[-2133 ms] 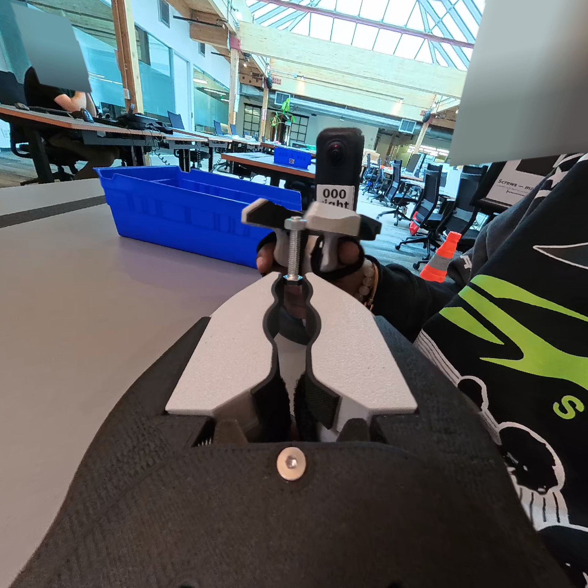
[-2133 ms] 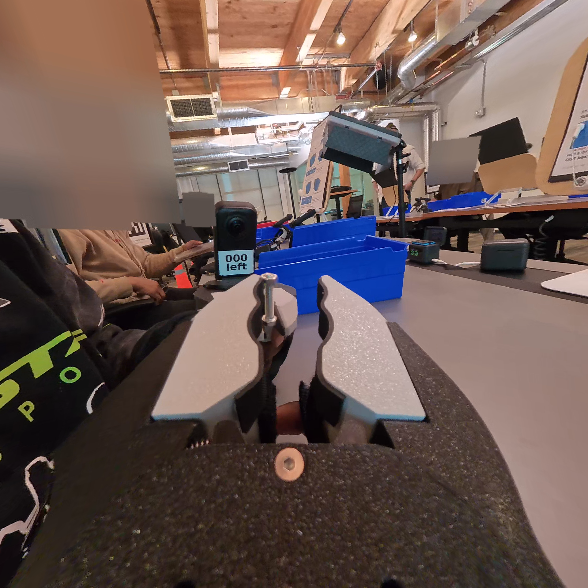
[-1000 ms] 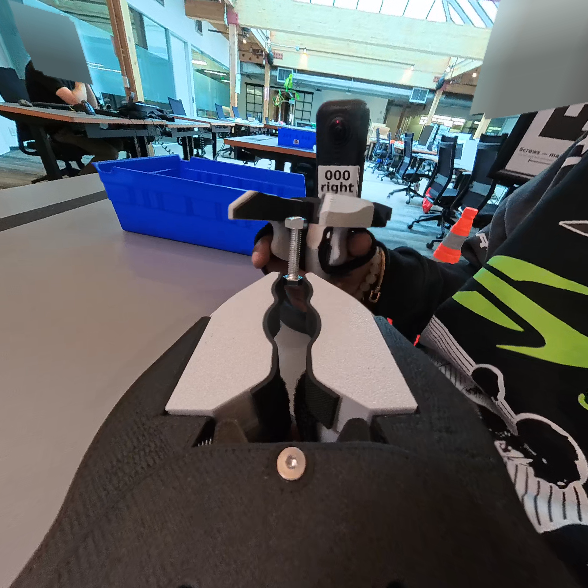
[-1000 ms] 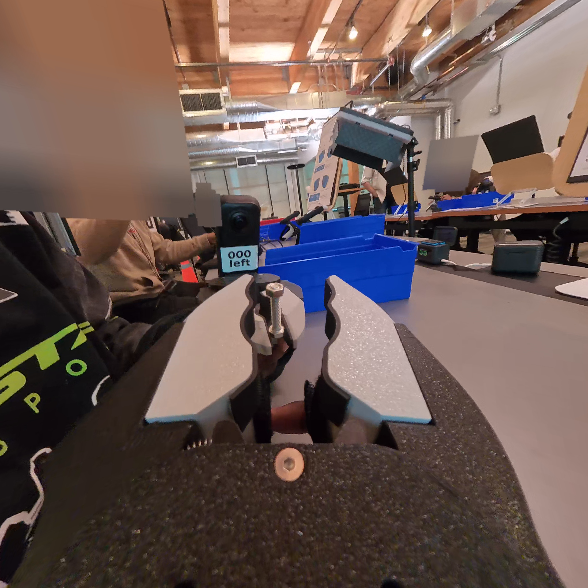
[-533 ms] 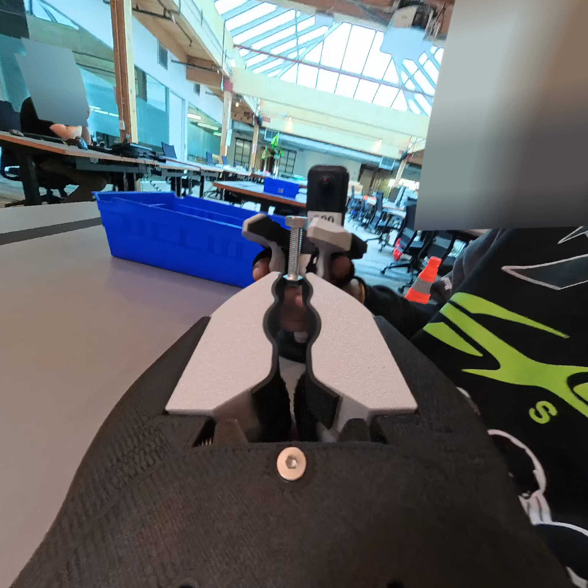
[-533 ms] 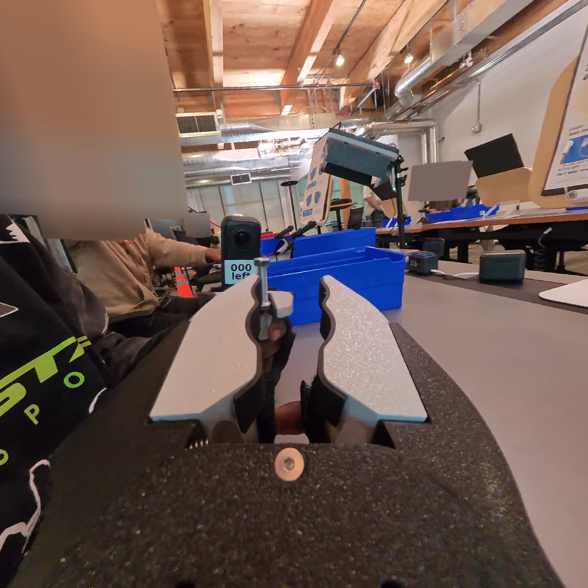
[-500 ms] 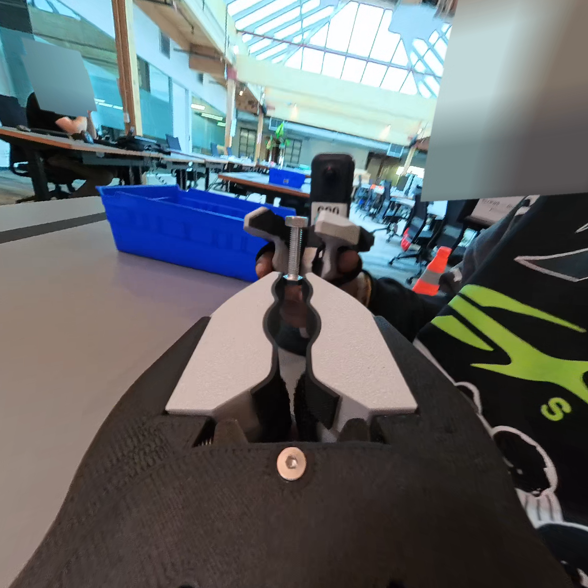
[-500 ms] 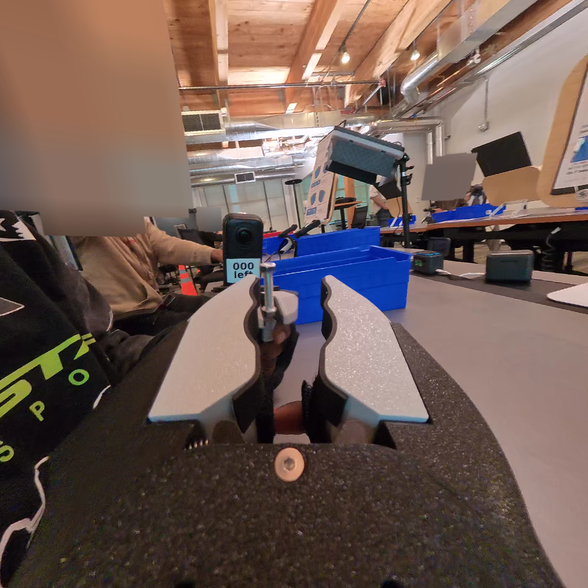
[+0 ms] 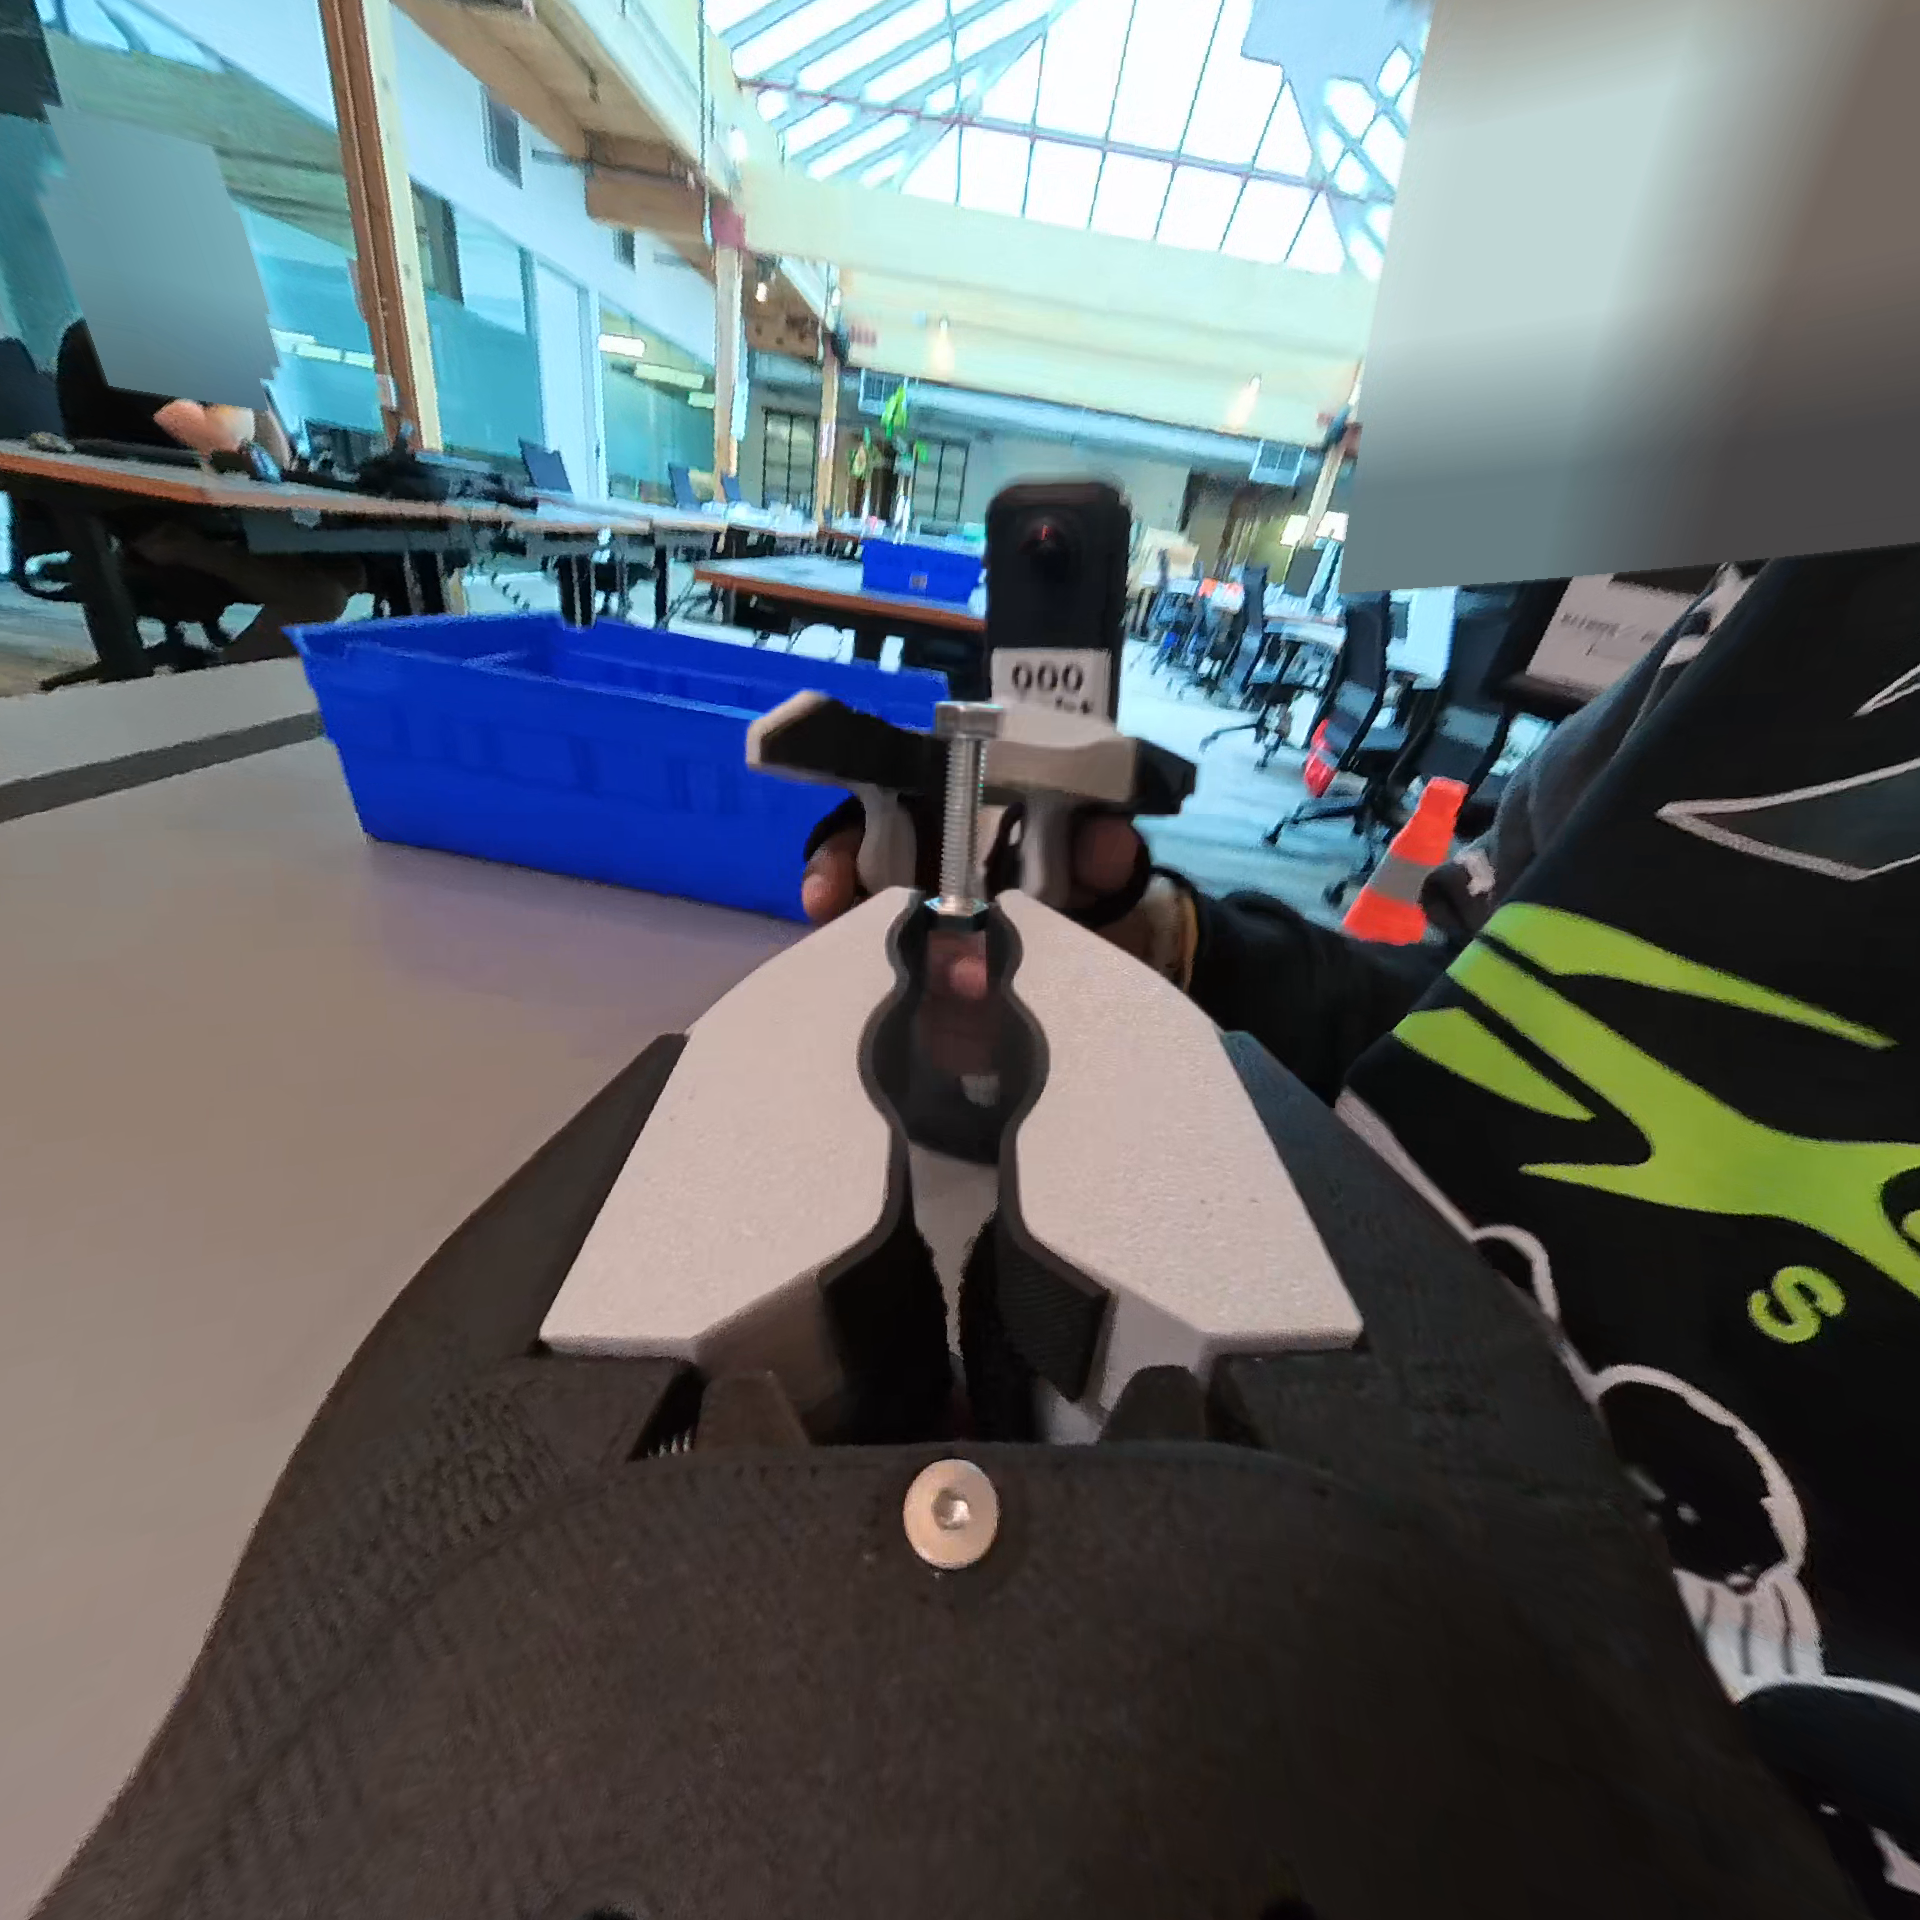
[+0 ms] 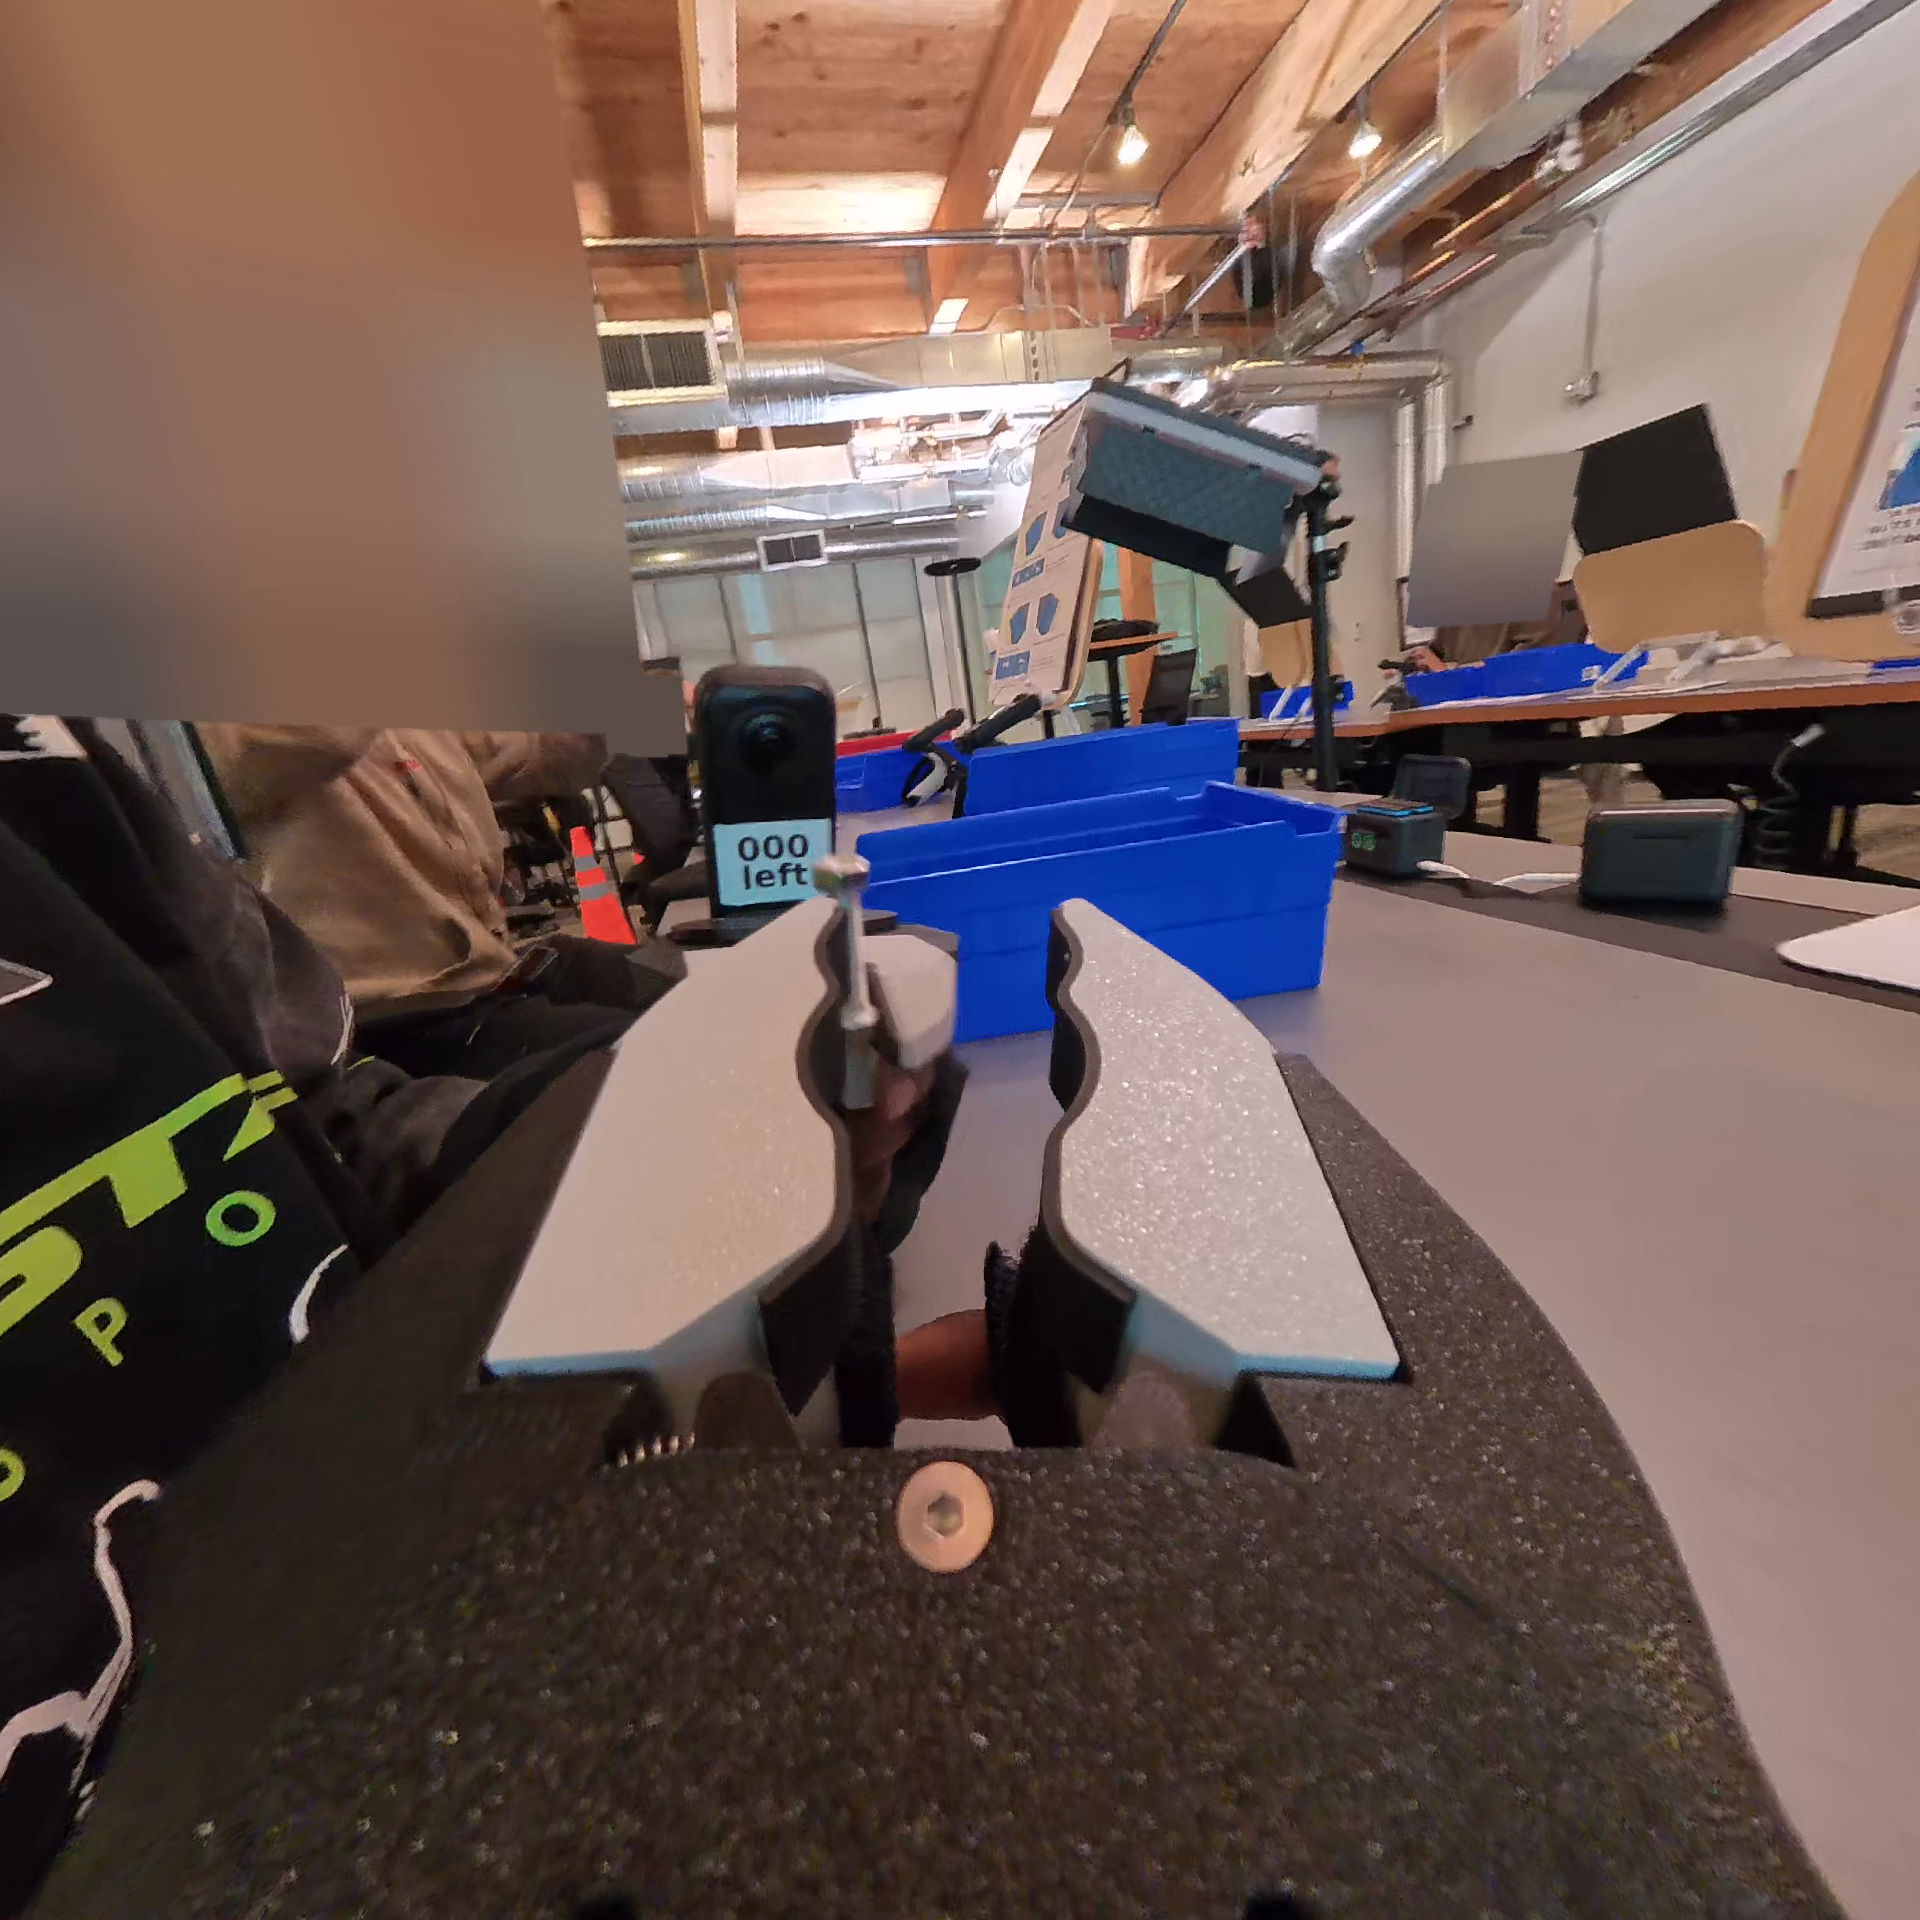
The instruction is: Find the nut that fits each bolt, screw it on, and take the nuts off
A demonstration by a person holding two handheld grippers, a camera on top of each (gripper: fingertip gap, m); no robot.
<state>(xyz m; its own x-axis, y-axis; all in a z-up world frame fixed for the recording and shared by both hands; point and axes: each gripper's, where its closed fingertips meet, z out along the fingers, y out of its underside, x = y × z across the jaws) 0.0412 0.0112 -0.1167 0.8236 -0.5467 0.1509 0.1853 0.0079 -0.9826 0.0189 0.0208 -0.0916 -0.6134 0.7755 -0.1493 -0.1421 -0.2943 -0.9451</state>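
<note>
Spanning an open-plan office, the grey table [image 10: 1558,1091] underlies left hand-held gripper [image 9: 961,914] pinching a nut [image 9: 961,910], right hand-held gripper [image 10: 940,935] agape.

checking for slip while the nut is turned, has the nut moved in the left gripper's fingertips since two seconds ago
No. The nut sits pinched at the very tips of the left gripper, the bolt standing upright from it, as before.

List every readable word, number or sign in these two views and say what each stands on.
Writing is not copied here; these things bear it:
White label on the black camera, left wrist view: legible.
Pale blue label on the other camera, right wrist view: legible.
Green letters on the black sweatshirt: partly cut off.
Posters on the far board: too small.
</note>
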